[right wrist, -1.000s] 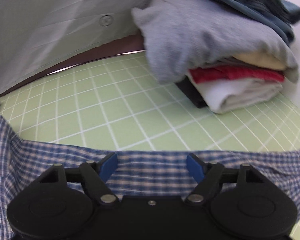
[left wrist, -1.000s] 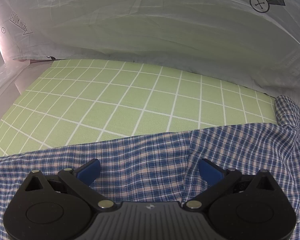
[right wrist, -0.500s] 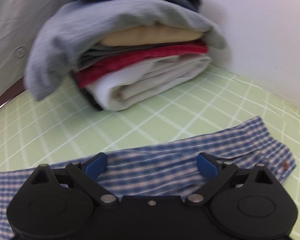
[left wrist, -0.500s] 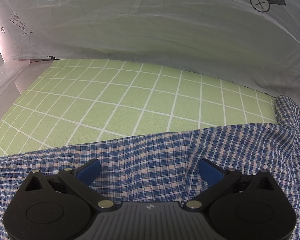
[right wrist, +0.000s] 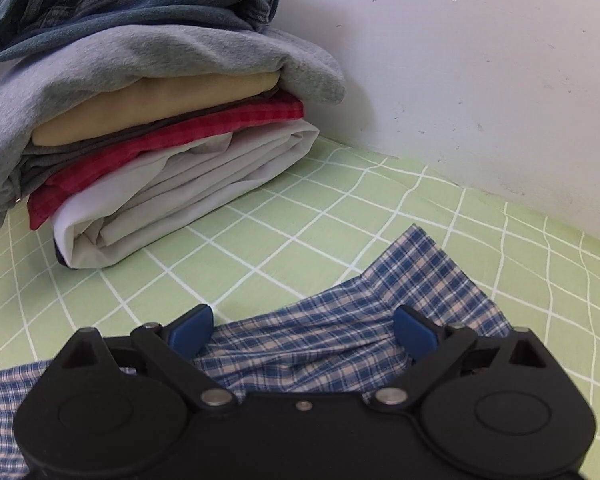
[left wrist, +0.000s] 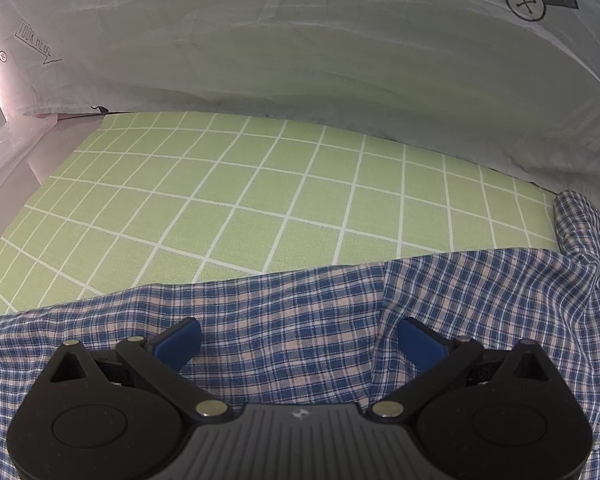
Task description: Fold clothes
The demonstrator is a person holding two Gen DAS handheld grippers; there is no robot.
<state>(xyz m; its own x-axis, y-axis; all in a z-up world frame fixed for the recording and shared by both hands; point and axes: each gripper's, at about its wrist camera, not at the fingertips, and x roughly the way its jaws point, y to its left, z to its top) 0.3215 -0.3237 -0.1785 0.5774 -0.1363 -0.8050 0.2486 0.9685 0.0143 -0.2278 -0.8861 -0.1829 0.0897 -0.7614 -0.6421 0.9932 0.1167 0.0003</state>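
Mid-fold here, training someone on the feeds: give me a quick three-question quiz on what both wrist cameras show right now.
1. True or false: the left claw is shut on the plaid shirt.
2. In the right wrist view, which garment lies at the bottom of the folded stack? A) red checked B) white C) grey D) denim
3. Fill in: the right claw hangs open over the shirt's ____, which lies flat on the green grid mat.

Key
1. False: its jaws stand wide apart over the cloth.
2. B: the white garment.
3. Cuff, it seems, at the end of a sleeve.
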